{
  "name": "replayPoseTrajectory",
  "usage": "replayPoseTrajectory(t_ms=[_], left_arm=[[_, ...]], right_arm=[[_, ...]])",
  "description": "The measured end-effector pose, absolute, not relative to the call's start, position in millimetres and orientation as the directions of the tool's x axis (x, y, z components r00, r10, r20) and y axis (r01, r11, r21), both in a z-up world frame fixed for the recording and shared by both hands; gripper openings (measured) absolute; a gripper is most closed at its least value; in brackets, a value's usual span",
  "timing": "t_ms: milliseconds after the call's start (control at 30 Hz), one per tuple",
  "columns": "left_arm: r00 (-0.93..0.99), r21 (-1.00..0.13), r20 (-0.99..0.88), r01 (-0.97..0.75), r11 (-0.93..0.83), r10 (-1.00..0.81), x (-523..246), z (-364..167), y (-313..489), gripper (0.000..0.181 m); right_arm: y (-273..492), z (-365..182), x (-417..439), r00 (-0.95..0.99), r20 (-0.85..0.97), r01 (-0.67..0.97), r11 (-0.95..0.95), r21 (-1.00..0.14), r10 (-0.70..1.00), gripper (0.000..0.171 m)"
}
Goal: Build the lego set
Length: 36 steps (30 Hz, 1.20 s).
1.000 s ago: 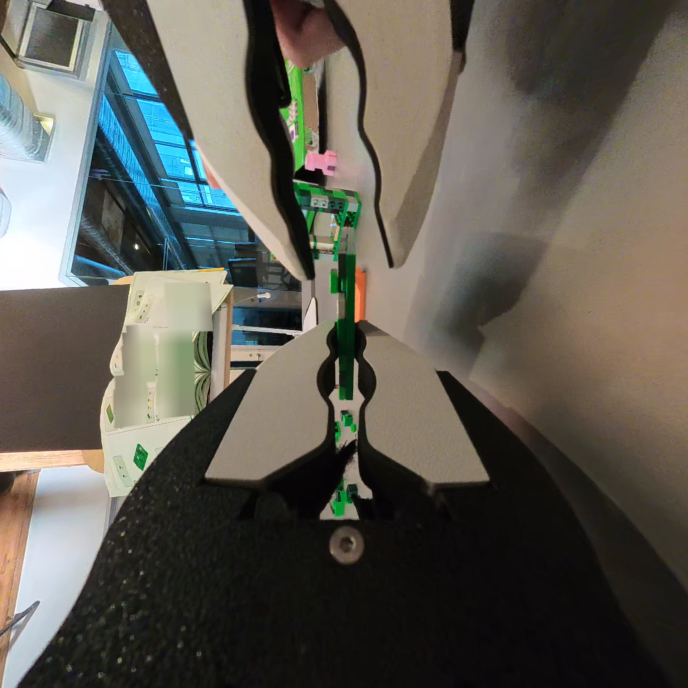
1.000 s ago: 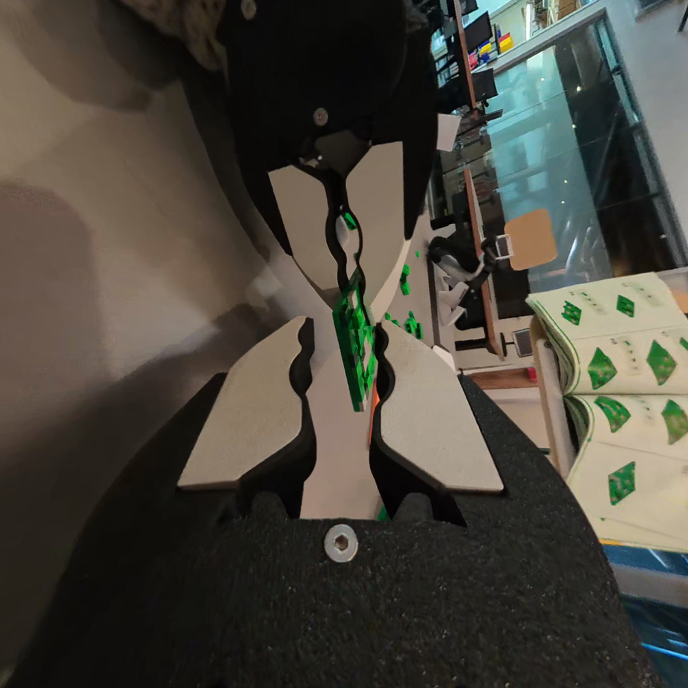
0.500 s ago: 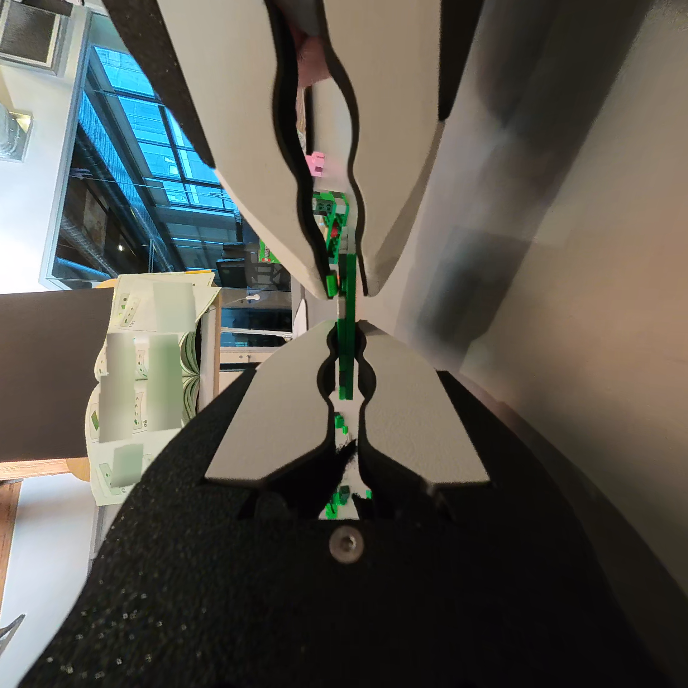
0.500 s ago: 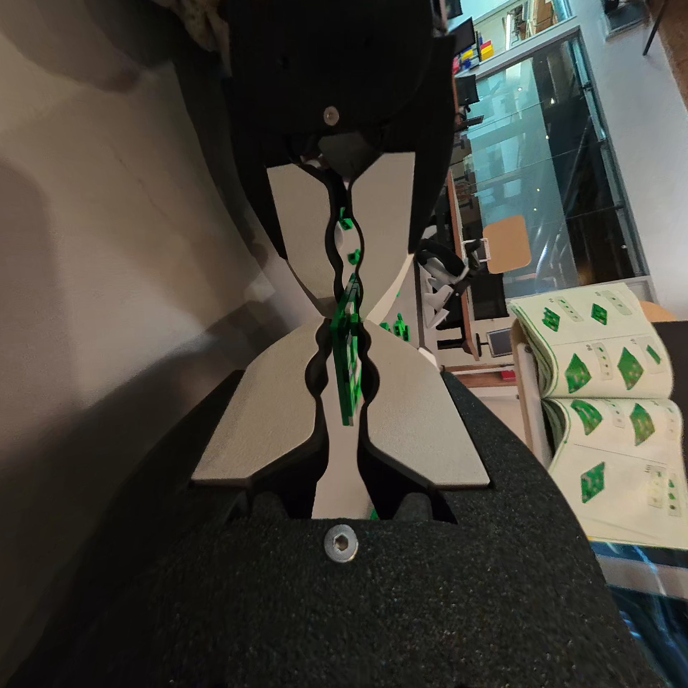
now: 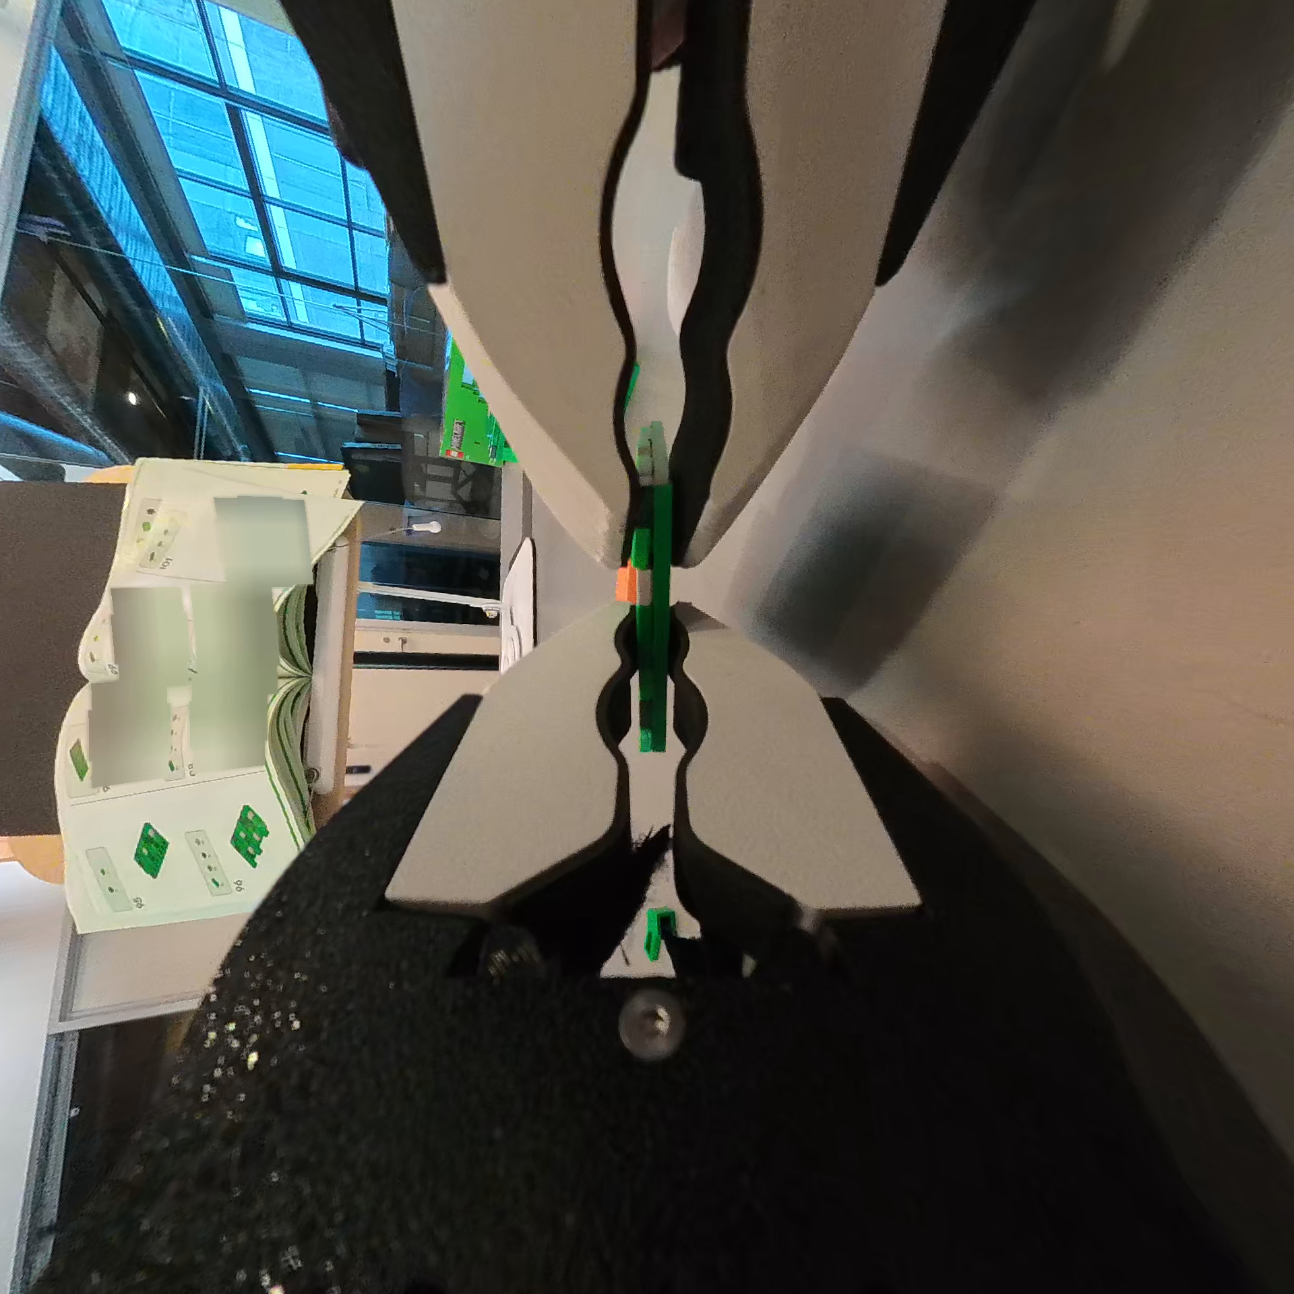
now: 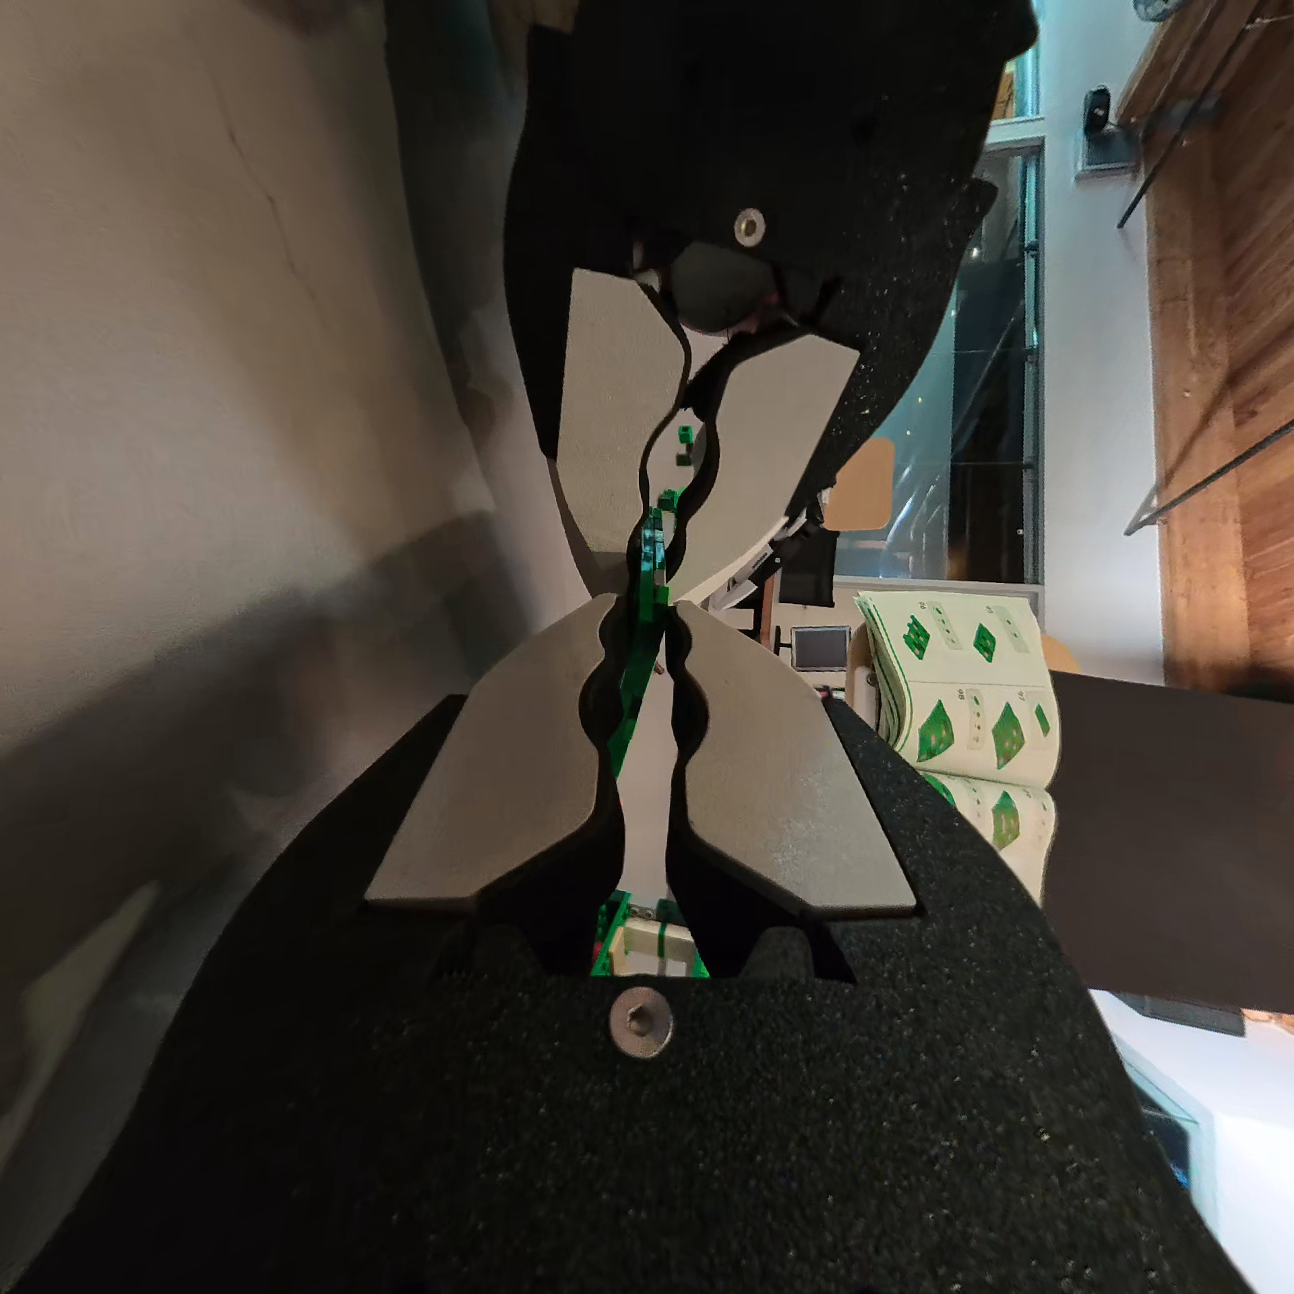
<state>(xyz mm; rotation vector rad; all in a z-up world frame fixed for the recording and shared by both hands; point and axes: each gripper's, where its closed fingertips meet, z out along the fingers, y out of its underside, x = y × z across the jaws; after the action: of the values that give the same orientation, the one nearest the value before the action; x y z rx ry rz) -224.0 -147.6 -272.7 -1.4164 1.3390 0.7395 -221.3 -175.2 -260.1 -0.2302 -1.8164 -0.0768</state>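
A flat green lego plate assembly (image 5: 655, 672) is seen edge-on, held in the air between both grippers, which face each other tip to tip. My left gripper (image 5: 651, 616) is shut on its near end. The right gripper (image 5: 650, 557) comes in from the top of the left wrist view and clamps the far end. A small orange piece (image 5: 625, 583) sticks out of the plate's side between the tips. In the right wrist view my right gripper (image 6: 643, 603) is shut on the same plate (image 6: 634, 700), with the left gripper (image 6: 655, 560) opposite.
An open instruction booklet (image 5: 182, 700) stands behind, also in the right wrist view (image 6: 966, 700). A green box (image 5: 469, 413) stands farther off. Loose green pieces (image 6: 683, 434) lie on the grey table (image 6: 210, 490). Part of a green and white build (image 6: 648, 938) shows behind my right fingers.
The right gripper has moved in toward the left one and shut on the plate's far end. The two sets of fingertips now almost meet. Both views have shifted.
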Motion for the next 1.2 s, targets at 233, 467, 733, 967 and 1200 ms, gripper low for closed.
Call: replayPoseTrajectory(t_ms=[233,467,733,967,1200], left_arm=[[0.177,-0.228,-0.925,-0.967,0.118,-0.336,-223.4,-274.1,-146.9,0.007],[0.194,-0.246,-0.914,-0.964,0.106,-0.355,-226.0,-277.0,-146.1,0.006],[0.183,-0.237,-0.915,-0.965,0.113,-0.359,-223.3,-278.0,-147.5,0.006],[0.147,-0.197,-0.939,-0.971,0.137,-0.311,-226.5,-274.7,-147.9,0.006],[0.073,-0.098,-0.972,-0.99,0.101,-0.225,-244.7,-271.0,-144.0,0.006]], right_arm=[[-173.9,-263.5,-220.6,-0.263,0.957,0.204,0.976,-0.071,0.125,0.007],[-173.7,-263.7,-224.5,-0.217,0.95,0.195,0.963,-0.184,0.225,0.008],[-178.3,-264.1,-223.5,-0.23,0.953,0.164,0.973,-0.16,0.196,0.007],[-178.7,-256.7,-220.8,-0.207,0.885,0.125,0.909,-0.399,0.417,0.026],[-133.4,-225.8,-184.6,-0.009,0.719,-0.031,0.718,-0.695,0.695,0.043]])
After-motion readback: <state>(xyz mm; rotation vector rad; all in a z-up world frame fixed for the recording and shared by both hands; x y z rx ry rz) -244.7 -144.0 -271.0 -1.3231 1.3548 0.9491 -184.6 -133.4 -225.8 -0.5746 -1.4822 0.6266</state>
